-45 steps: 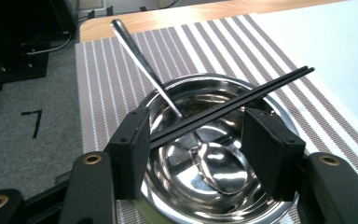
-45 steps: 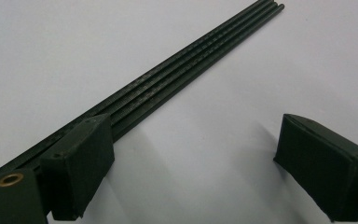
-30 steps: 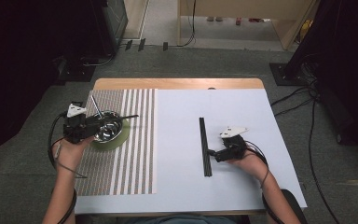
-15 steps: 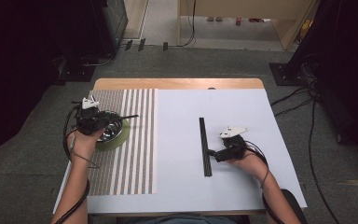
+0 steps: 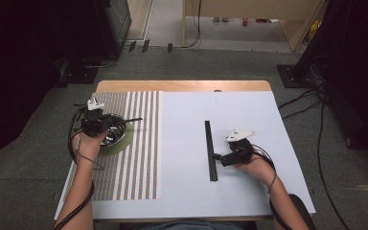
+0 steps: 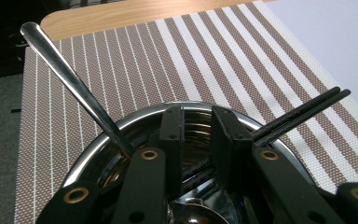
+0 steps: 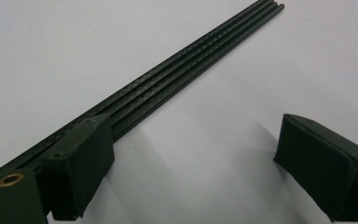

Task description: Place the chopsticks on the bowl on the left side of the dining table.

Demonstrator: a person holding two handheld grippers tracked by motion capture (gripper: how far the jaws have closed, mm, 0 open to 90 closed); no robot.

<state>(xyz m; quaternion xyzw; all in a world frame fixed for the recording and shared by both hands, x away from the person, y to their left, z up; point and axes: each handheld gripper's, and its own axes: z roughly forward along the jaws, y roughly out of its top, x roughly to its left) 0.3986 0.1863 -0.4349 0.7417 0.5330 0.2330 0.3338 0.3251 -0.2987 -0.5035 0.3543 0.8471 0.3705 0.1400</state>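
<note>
Fingers point(image 6: 172, 135) of the left gripper point(image 6: 196, 140), just narrowed, are being closed around black chopsticks point(image 6: 303, 109) in a steel bowl point(image 6: 135, 122) near the tabletop's left edge; off-centre, one stick could be flicked out.

From my remote station, the left gripper point(image 6: 196, 140) is blocking much of the steel bowl point(image 6: 135, 122), and the bottom edge is cutting off the bowl's near rim. Inside the bowl, I am losing the lower ends of the spoon point(image 6: 70, 79) and the black chopsticks point(image 6: 303, 109) behind the jaws. Beside the right gripper point(image 7: 193, 165), the black sticks point(image 7: 182, 77) are running out past the left edge.
</note>
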